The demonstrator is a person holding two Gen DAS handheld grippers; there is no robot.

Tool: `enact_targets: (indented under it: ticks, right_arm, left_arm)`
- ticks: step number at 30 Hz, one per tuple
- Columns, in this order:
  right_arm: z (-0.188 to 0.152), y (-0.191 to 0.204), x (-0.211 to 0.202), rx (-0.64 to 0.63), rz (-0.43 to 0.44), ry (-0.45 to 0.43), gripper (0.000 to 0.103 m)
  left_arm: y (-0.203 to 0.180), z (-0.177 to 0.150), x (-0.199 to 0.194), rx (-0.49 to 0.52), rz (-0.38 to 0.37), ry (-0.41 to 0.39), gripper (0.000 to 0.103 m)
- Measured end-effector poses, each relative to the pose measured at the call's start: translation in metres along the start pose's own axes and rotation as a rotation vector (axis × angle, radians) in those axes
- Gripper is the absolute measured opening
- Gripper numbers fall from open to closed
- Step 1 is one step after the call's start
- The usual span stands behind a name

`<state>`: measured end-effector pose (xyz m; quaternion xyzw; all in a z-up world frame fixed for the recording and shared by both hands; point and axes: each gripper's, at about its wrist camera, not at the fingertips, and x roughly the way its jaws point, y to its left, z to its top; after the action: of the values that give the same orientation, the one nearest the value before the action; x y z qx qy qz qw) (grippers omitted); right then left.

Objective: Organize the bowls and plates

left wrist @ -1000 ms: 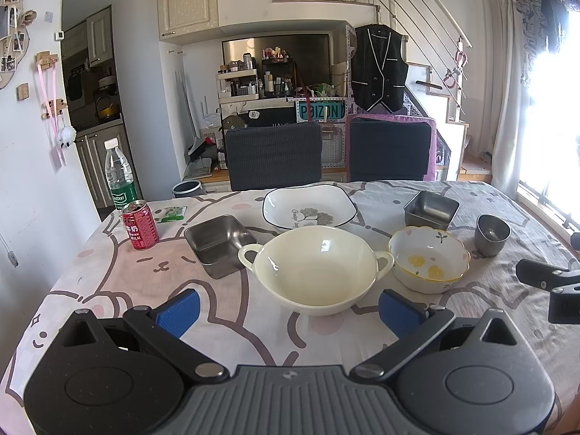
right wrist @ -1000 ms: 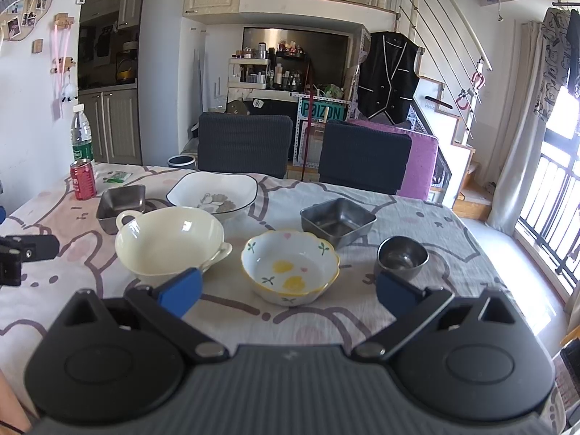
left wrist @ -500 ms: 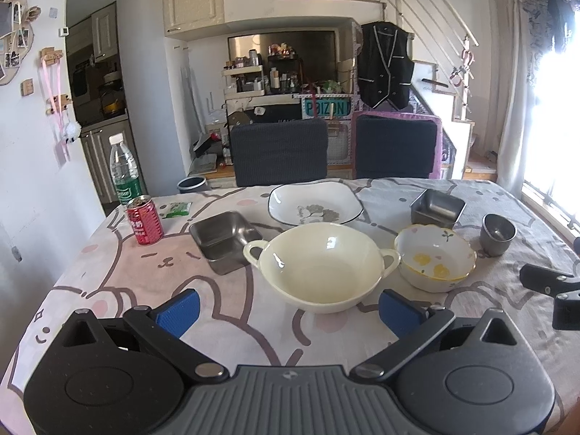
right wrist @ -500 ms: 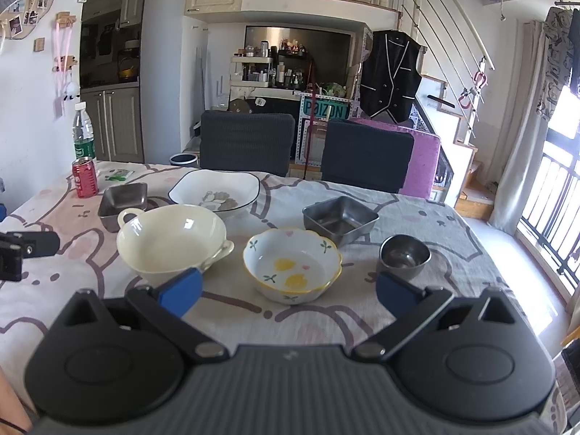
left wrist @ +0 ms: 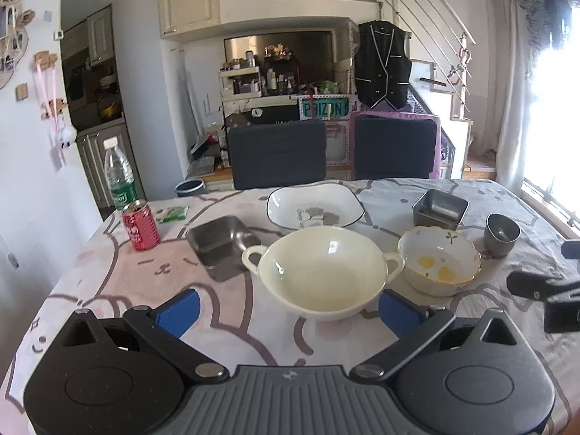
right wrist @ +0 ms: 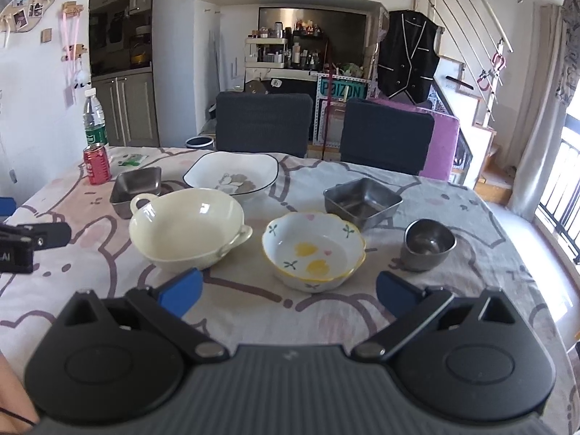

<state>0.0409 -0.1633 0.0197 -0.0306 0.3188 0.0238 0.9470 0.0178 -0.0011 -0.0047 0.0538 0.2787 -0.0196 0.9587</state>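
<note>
Both grippers held wide and empty above the table; no dish has yet been gripped.

Since a second ago only a slight nearing is seen: the left gripper is centred on the glossy cream two-handled bowl, the right gripper on the scalloped flowered bowl; the square steel dishes remain unstacked at mid-frame.

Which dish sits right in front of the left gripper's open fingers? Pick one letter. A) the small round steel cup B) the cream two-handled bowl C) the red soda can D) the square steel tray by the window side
B: in the left wrist view the cream two-handled bowl lies centred just ahead of the left gripper, whose blue fingers stand wide apart and hold nothing.
</note>
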Motion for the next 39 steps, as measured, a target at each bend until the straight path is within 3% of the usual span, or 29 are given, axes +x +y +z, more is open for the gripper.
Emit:
enact_targets:
  ticks: [6,12,22,26,30,34,39]
  right_arm:
    - [0.023,-0.008,0.010,0.022,0.018,-0.022,0.103]
    - [0.058,-0.017,0.032,0.017,0.060,-0.046,0.103]
    - [0.123,-0.034,0.098,0.059,0.010,-0.138,0.103]
    - [0.146,-0.038,0.128,0.067,0.032,-0.135,0.103]
    - [0.161,-0.040,0.162,0.098,0.074,-0.160,0.103]
    - [0.176,-0.044,0.202,0.154,0.057,-0.119,0.103]
    - [0.180,-0.057,0.252,0.273,0.135,-0.051,0.103]
  left_arm:
    - [0.001,0.027,0.018,0.058,-0.002,-0.023,0.103]
    - [0.013,0.066,0.046,0.014,-0.020,-0.038,0.103]
    - [0.026,0.120,0.117,-0.025,0.023,-0.054,0.103]
    - [0.028,0.136,0.149,-0.022,0.034,-0.051,0.103]
    - [0.039,0.148,0.191,-0.087,-0.011,-0.003,0.103]
    - [0.049,0.150,0.232,-0.134,-0.036,0.030,0.103]
    - [0.054,0.149,0.275,-0.130,-0.051,0.067,0.103]
